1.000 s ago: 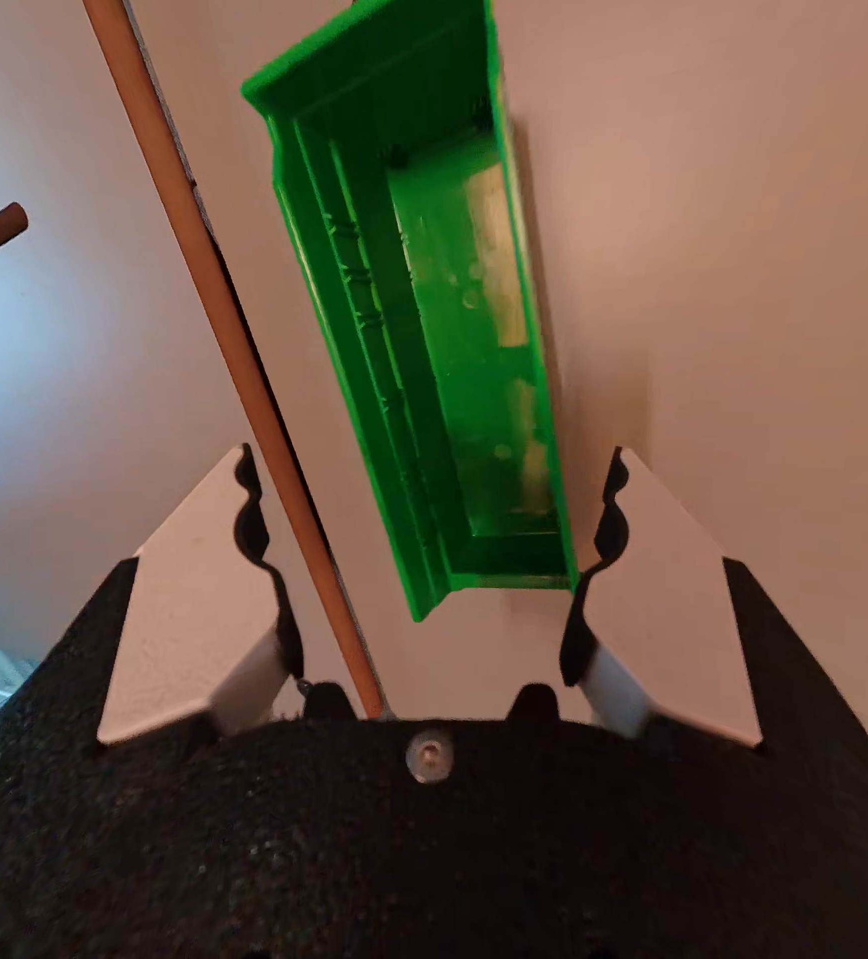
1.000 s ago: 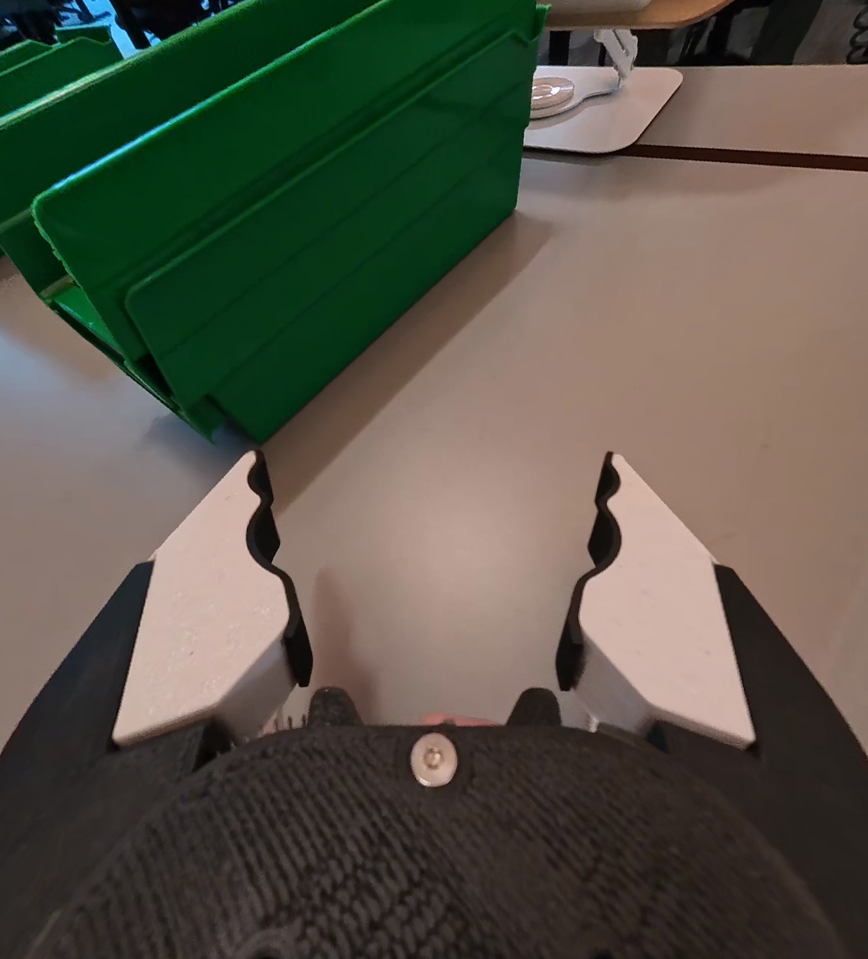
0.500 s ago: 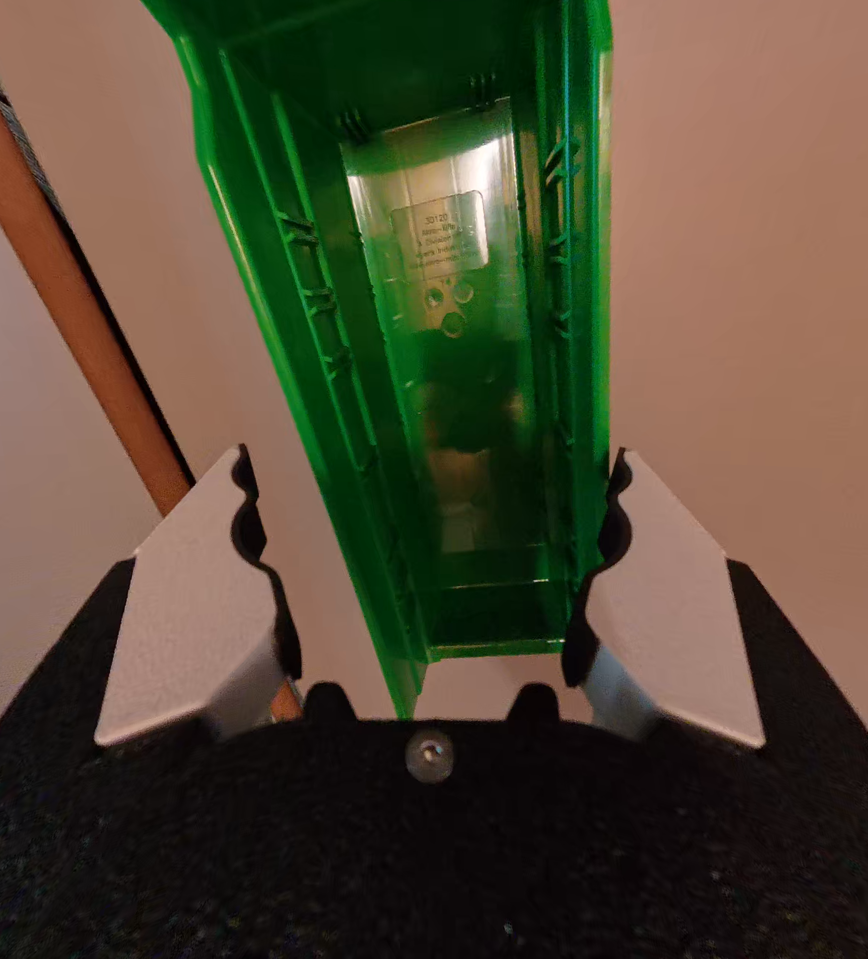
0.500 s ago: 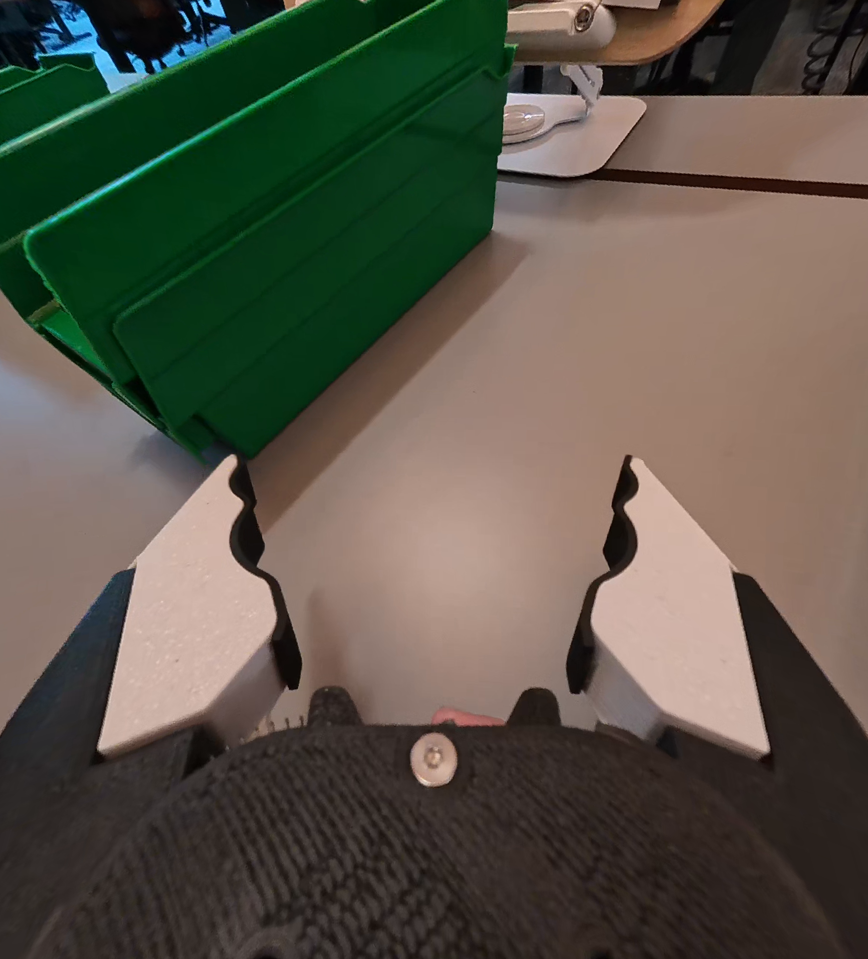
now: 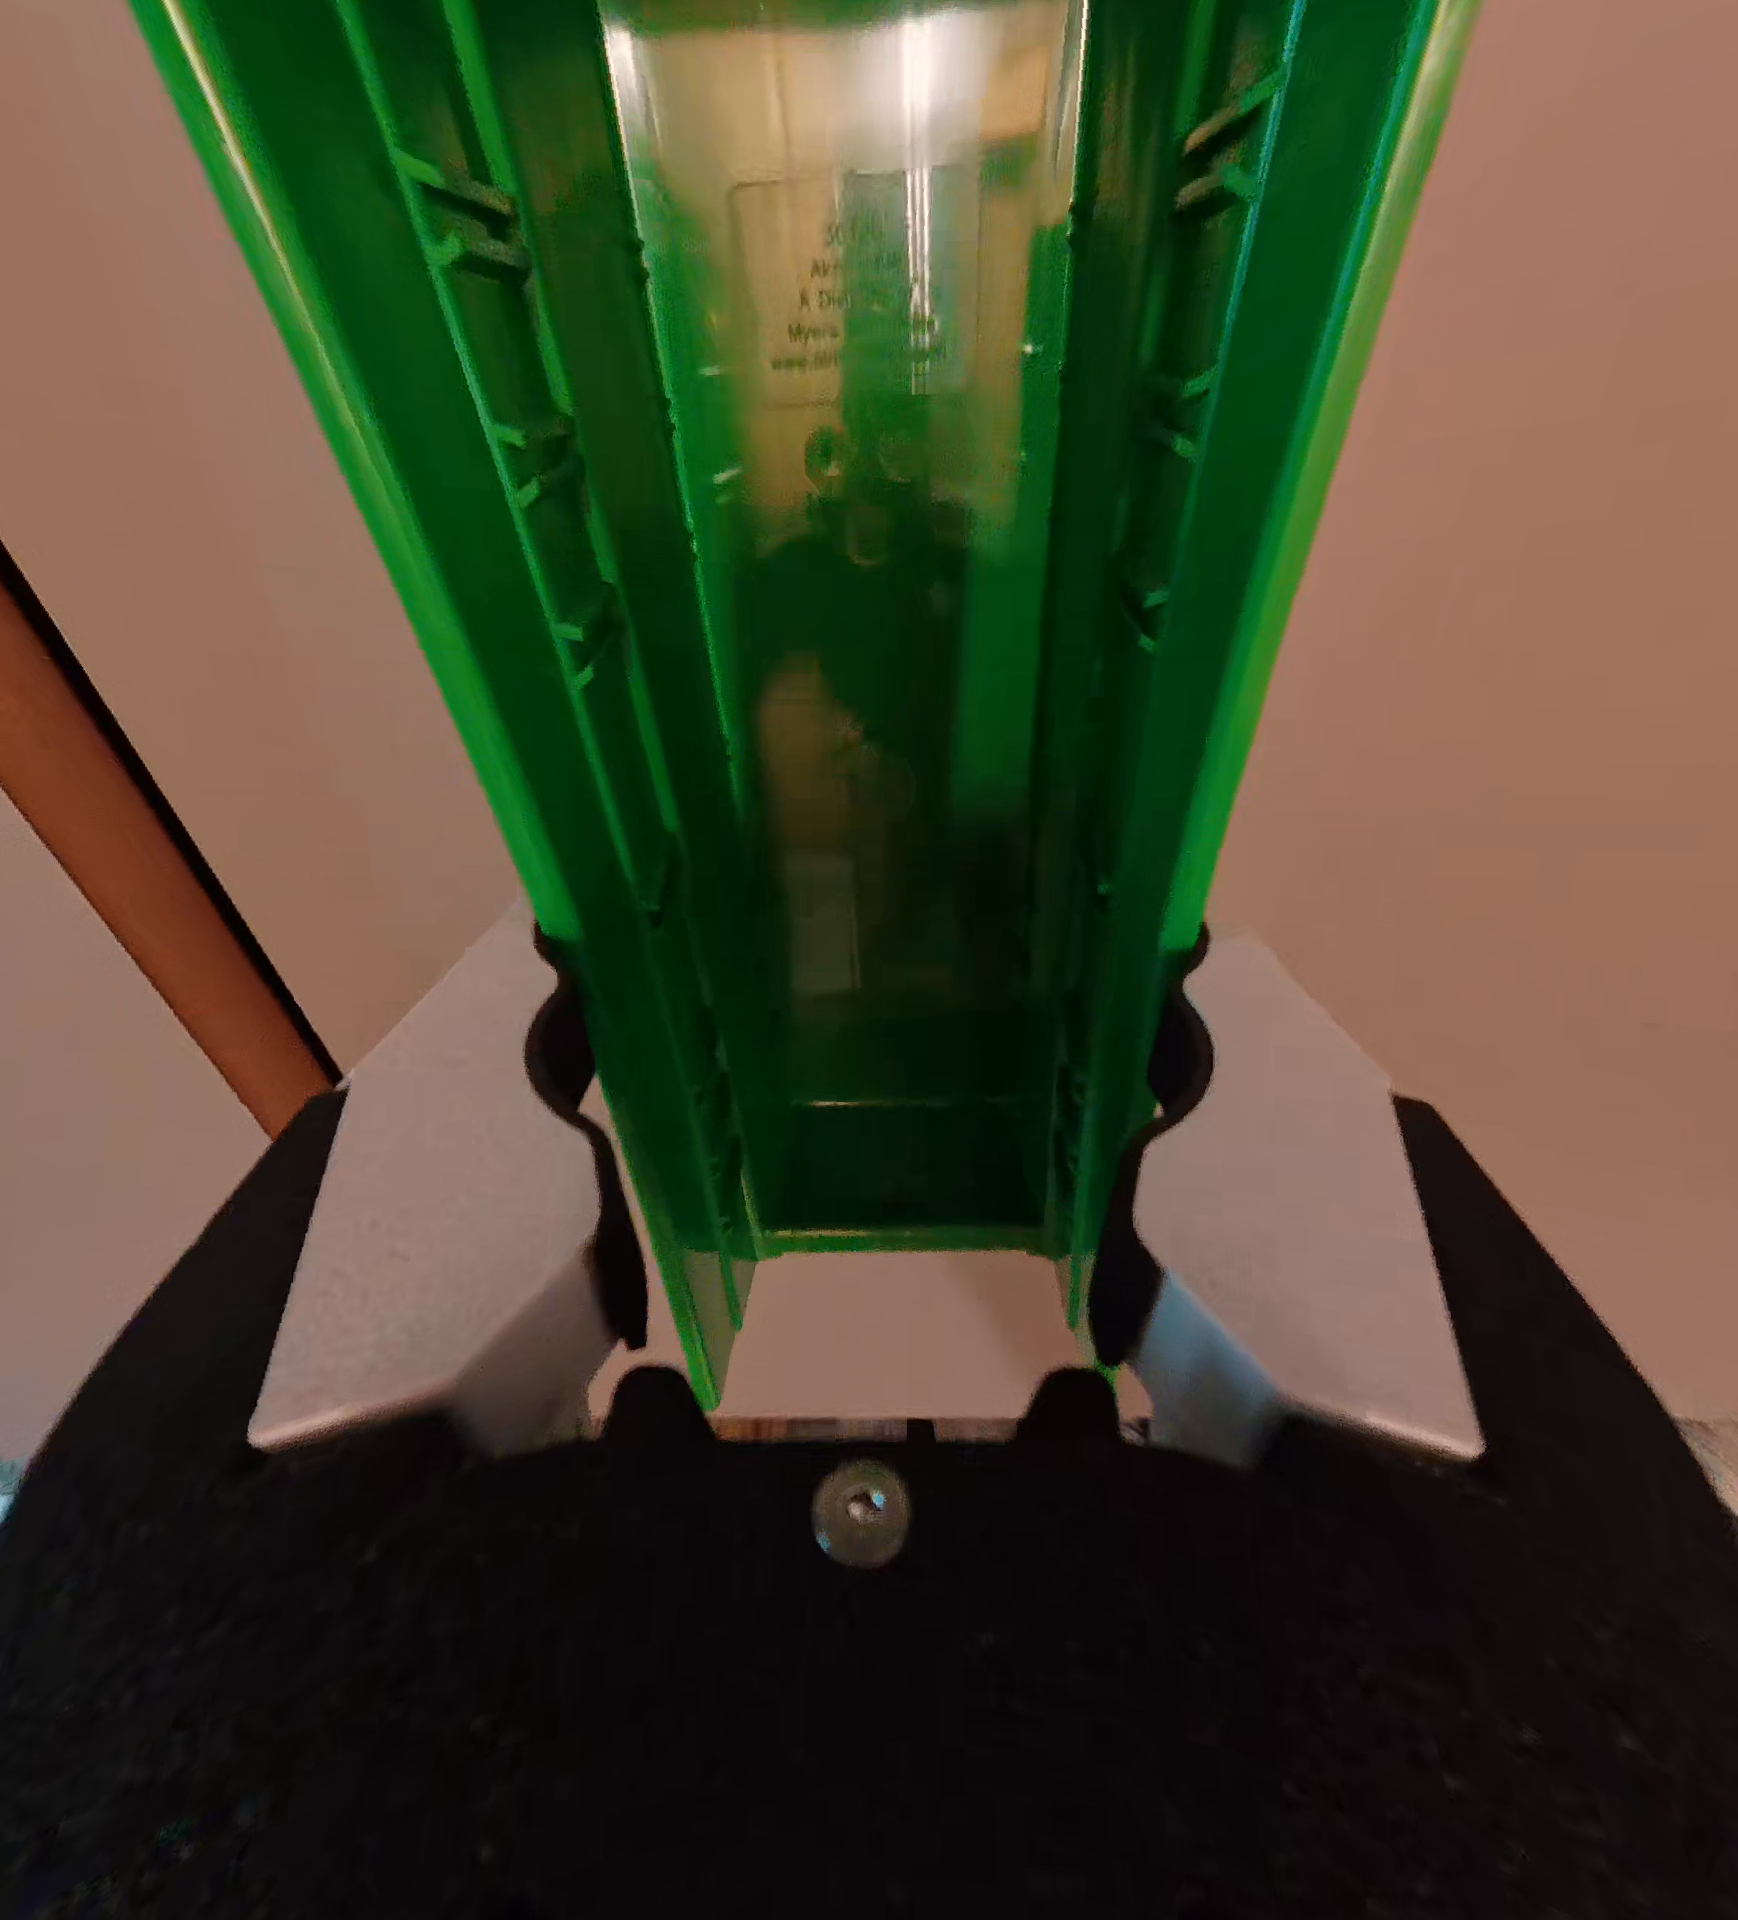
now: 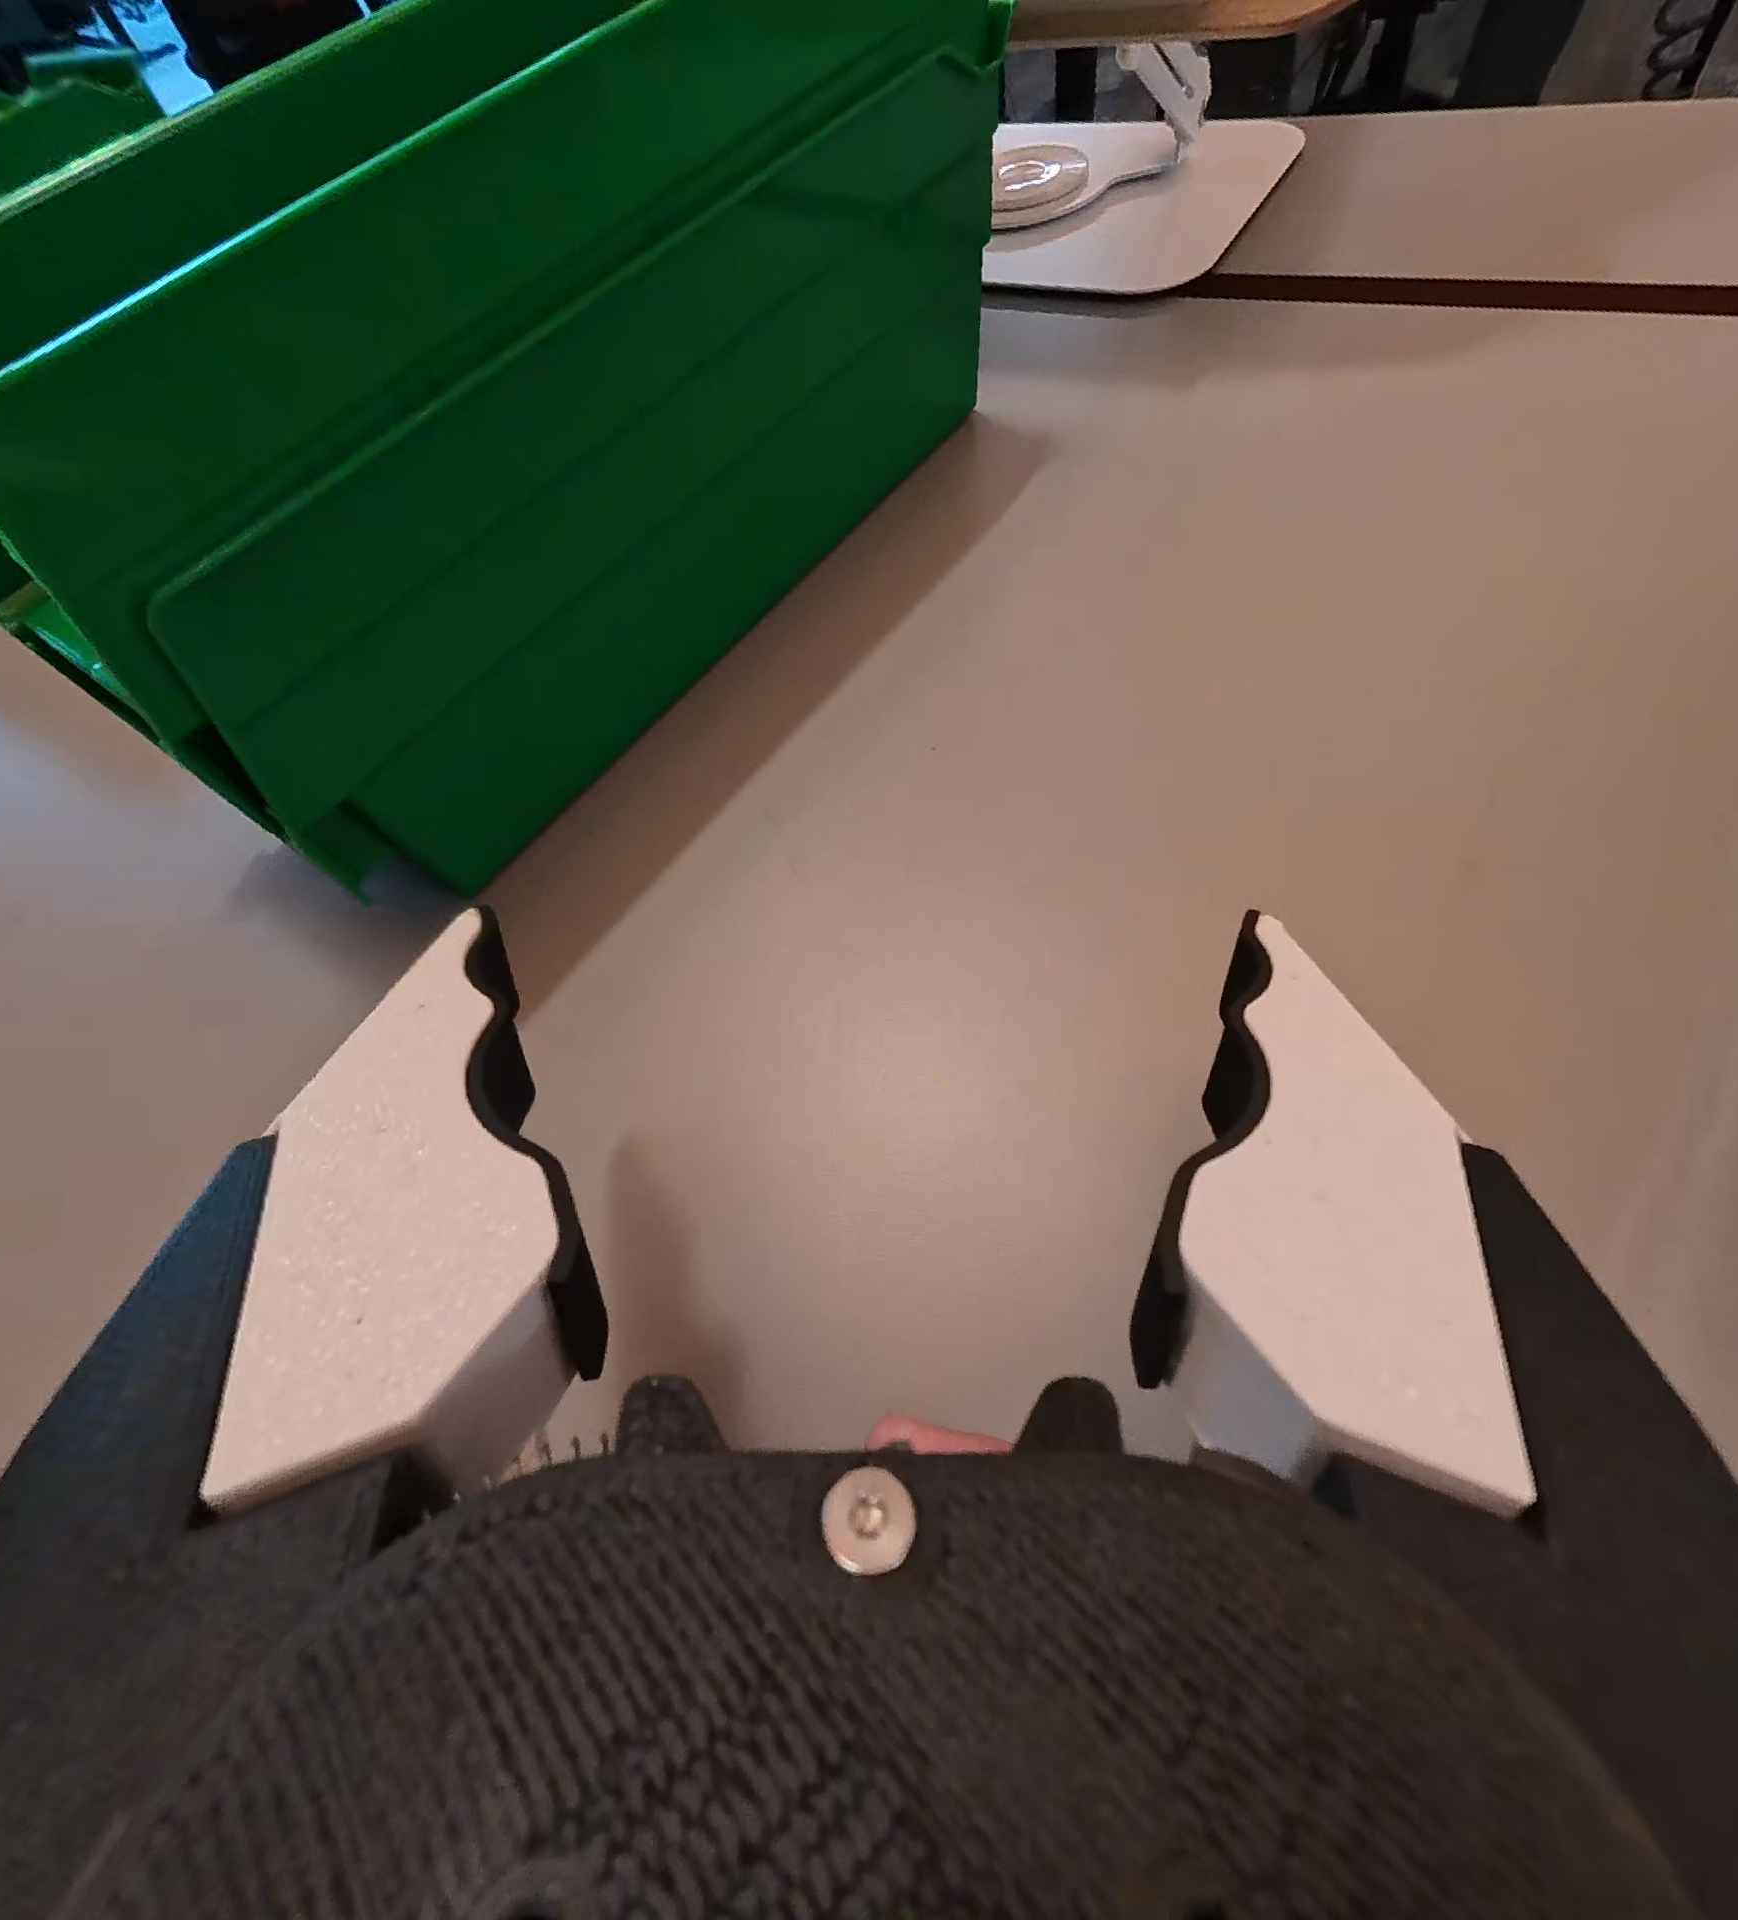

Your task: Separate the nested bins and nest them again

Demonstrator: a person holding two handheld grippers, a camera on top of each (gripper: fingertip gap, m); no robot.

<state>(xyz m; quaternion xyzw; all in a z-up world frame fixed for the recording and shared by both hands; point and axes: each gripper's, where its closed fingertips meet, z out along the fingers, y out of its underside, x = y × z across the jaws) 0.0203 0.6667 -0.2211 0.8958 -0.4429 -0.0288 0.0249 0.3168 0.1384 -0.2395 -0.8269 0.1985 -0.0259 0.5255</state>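
Observation:
In the left wrist view a narrow green bin stands open-side up on the beige table, seen from above and running away from me. My left gripper straddles its near end, and both fingers press the bin's outer side walls. In the right wrist view a stack of nested green bins stands on the table to the upper left, long sides toward me. My right gripper is open and empty, low over bare table just right of the stack's near corner.
A brown wooden table edge runs diagonally left of the held bin. More green bins stand at the far left. A white flat base with a stand lies behind the stack. A dark seam crosses the table.
My left gripper has moved forward over the single bin until its near end sits between the fingers, and the fingers have closed onto its walls. My right gripper has shifted slightly, still open.

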